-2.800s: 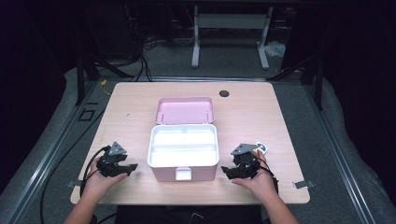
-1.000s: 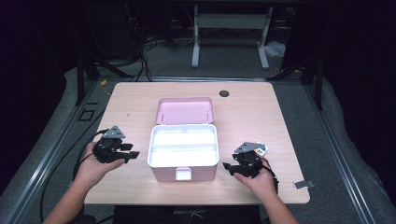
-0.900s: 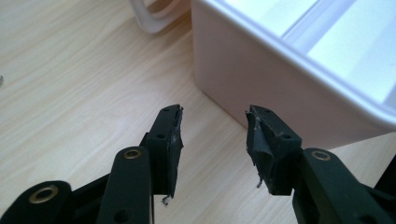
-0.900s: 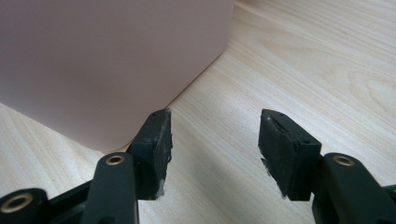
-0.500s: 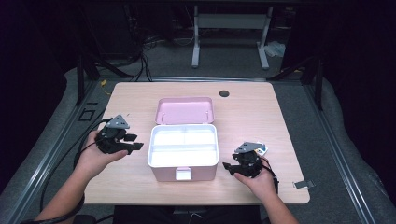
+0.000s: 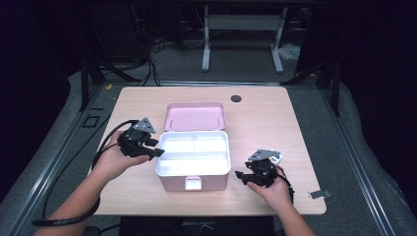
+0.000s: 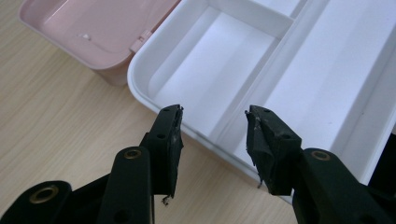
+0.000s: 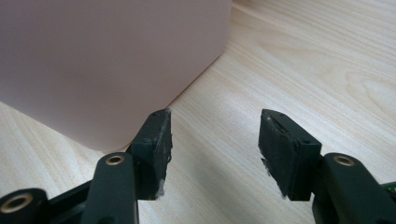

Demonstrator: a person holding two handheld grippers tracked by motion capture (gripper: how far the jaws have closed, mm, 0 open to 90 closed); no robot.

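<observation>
A pink box (image 6: 192, 183) stands open in the middle of the wooden table (image 6: 265, 123), its lid (image 6: 194, 117) lying back flat behind it. A white divided tray (image 6: 211, 150) sits in the box with nothing in its compartments. My left gripper (image 6: 156, 147) hovers at the box's left rim, open, with nothing between the jaws. In the left gripper view the left gripper (image 7: 214, 112) points over the tray's white rim (image 7: 140, 88). My right gripper (image 6: 239, 175) rests low to the right of the box, open and holding nothing. The right gripper (image 8: 215, 114) faces the box's pink wall (image 8: 93, 60).
A black round grommet (image 6: 236, 98) is set in the table's far side. A small metal clip (image 6: 319, 194) lies at the front right edge. A black cable (image 6: 105, 142) loops off the table's left edge. A small white and blue thing (image 6: 276, 157) lies behind the right gripper.
My left gripper has risen and moved away from the front edge toward the box's left rim. The right gripper and the box have stayed in place.
</observation>
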